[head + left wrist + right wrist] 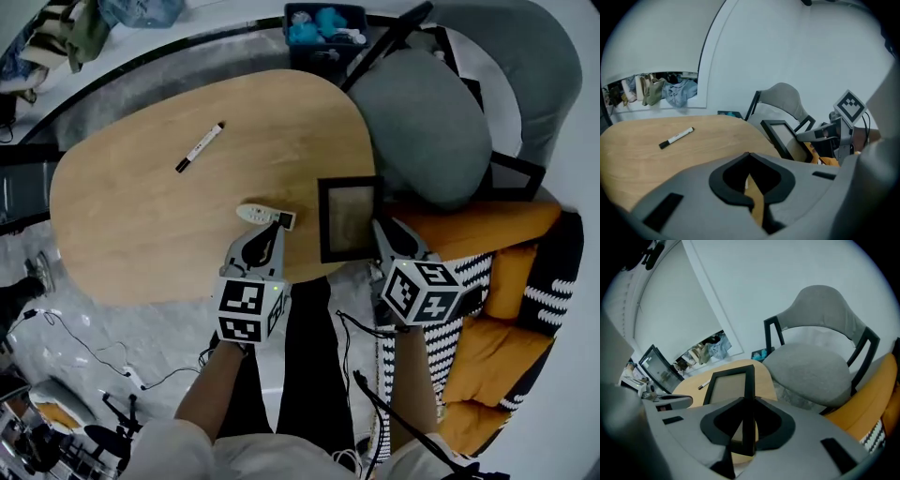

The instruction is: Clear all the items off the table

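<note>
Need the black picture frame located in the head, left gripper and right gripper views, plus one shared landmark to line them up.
Head view: picture frame at the right edge of the table, just ahead of the right tool.
Left gripper view: frame right of centre, standing tilted past the table's far right edge.
Right gripper view: frame at centre, its edge clamped between the jaws.
Shared landmark: the marker lying on the tabletop.

Marker (200,147) on oval table (122,216); white remote (259,214) nearer; black frame (350,218) tilted alongside.
</note>
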{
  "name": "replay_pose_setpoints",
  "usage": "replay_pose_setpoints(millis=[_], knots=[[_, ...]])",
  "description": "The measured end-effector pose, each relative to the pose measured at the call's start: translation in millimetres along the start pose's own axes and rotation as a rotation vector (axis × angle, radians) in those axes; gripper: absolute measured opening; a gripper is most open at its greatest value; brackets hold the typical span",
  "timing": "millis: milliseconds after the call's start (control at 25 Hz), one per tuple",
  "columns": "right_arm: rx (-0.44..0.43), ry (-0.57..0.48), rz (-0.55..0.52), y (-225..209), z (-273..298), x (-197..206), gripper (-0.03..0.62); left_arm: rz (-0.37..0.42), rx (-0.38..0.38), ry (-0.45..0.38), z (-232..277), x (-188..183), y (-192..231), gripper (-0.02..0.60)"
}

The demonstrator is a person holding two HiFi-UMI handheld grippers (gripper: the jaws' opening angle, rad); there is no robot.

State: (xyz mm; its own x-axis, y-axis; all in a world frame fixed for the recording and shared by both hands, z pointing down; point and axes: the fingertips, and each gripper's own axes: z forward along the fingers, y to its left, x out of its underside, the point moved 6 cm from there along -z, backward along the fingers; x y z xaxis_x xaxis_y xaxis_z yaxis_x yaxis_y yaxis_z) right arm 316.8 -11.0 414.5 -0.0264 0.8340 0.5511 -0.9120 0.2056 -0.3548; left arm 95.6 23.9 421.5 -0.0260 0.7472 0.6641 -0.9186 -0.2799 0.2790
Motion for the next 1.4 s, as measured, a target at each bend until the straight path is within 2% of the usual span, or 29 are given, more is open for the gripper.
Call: replay_pose_setpoints(millis=[360,560,800,1200,1400], knots=[[0.047,-0.082,0.093,-66.7,-2.2,-25.0,0.083,0.080,0.039,0.019,53.4,-33.1,-33.1,0.002],[0.078,-0.118,0.132,-108.1,10.3,-50.1,0.083,0.083,0.053,0.007,95.8,-66.3,-46.2,0.002],[0.133,-0.142,0.182,-155.9,38.6,-78.0,0.083,0.186,0.011,-0.036,151.9,-109.5,-56.5,0.002],[0.172,-0.118,0.178,-201.0,83.6,-104.6,0.083,0.167,-0.024,-0.041,209.6,-127.6,-61.2,0.002],[0.189,-0.092,0.209,-213.4,104.7,-110.2,0.083,0.114,-0.034,-0.033,223.0,-120.5,-54.2,0.002]])
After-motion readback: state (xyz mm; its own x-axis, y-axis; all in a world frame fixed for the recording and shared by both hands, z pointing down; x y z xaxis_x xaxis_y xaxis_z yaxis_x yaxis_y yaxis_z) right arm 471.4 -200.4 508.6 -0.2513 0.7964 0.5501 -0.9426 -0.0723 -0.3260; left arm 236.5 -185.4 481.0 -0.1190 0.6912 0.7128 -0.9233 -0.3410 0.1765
